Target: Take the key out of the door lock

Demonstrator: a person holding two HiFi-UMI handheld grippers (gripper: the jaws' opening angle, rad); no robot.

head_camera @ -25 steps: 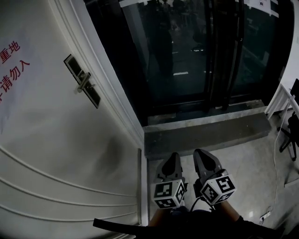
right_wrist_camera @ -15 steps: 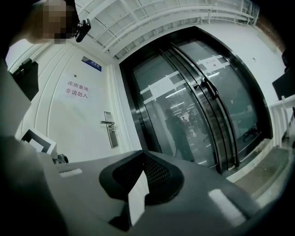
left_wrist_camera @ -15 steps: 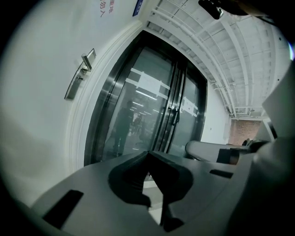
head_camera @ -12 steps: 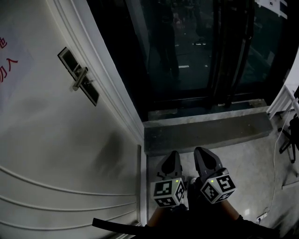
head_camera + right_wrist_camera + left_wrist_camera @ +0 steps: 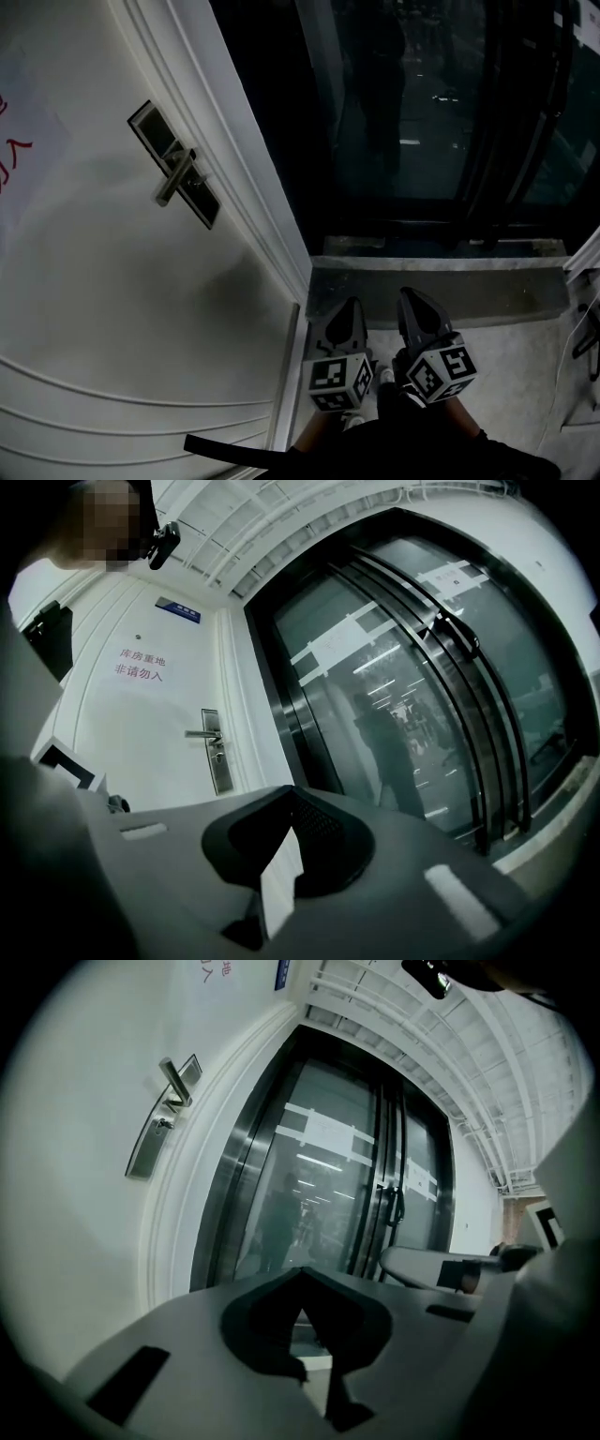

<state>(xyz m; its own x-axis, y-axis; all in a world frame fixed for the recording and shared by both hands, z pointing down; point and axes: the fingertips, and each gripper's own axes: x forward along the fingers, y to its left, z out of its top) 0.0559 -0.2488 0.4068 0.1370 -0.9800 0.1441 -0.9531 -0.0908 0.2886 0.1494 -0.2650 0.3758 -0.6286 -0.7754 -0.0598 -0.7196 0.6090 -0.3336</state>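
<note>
Two closed claws (image 5: 351, 307) (image 5: 411, 297), one door handle (image 5: 176, 177)

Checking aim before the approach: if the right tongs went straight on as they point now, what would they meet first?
Probably the dark frame of the glass doors. The right tongs aim right of the lock plate; depth is unclear.

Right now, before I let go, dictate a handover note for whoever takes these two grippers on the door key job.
Left gripper: fingers together, empty, held low near the body.
Right gripper: fingers together, empty, beside it.
Lock plate and handle sit on the white door, up to the left, well clear of both grippers. A small stub under the handle looks like the key.
Done: nothing. Left: reach the lock, open fingers, grip the key, pull it out.
</note>
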